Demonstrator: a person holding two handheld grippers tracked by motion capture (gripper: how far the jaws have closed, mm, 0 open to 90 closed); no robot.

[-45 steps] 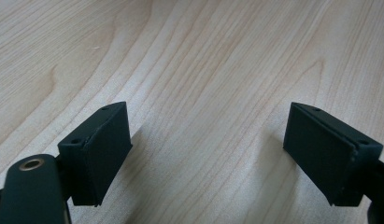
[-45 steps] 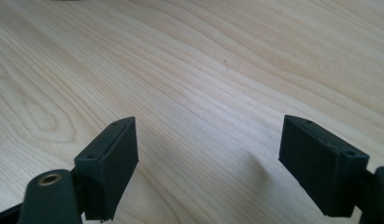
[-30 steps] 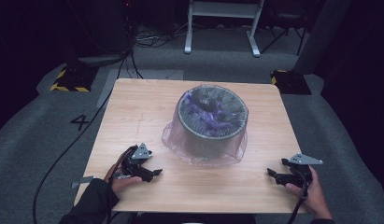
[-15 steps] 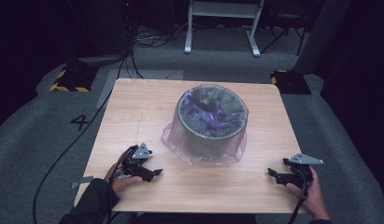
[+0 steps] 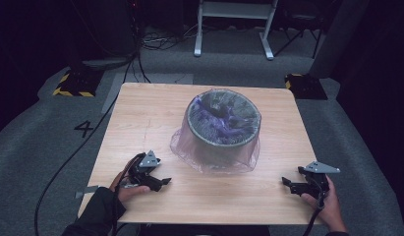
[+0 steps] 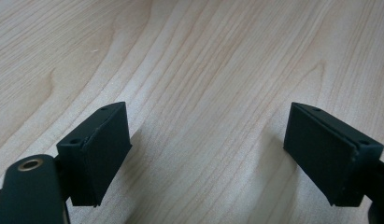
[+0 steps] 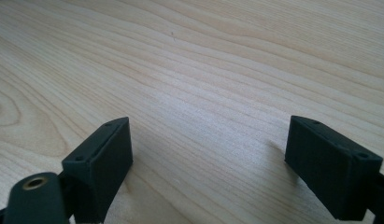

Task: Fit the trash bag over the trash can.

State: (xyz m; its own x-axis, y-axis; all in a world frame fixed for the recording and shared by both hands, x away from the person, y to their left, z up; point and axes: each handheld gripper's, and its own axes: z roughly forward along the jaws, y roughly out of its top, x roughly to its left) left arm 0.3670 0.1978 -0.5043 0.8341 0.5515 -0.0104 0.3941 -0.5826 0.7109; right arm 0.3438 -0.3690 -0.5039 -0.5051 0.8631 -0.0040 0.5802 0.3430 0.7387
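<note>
The wooden table (image 5: 140, 113) carries a round grey bin (image 5: 223, 129) at its middle, standing upright with its mouth facing up, its axis vertical. A thin purplish plastic bag (image 5: 189, 147) is draped over the bin and spreads onto the wood around its base. The left gripper (image 5: 162, 182) rests near the front edge, left of the bin and well apart from it; the right gripper (image 5: 287, 182) rests near the front right corner. Both point inward. The two gripper views show close wood grain between widely parted jaws, nothing held.
</note>
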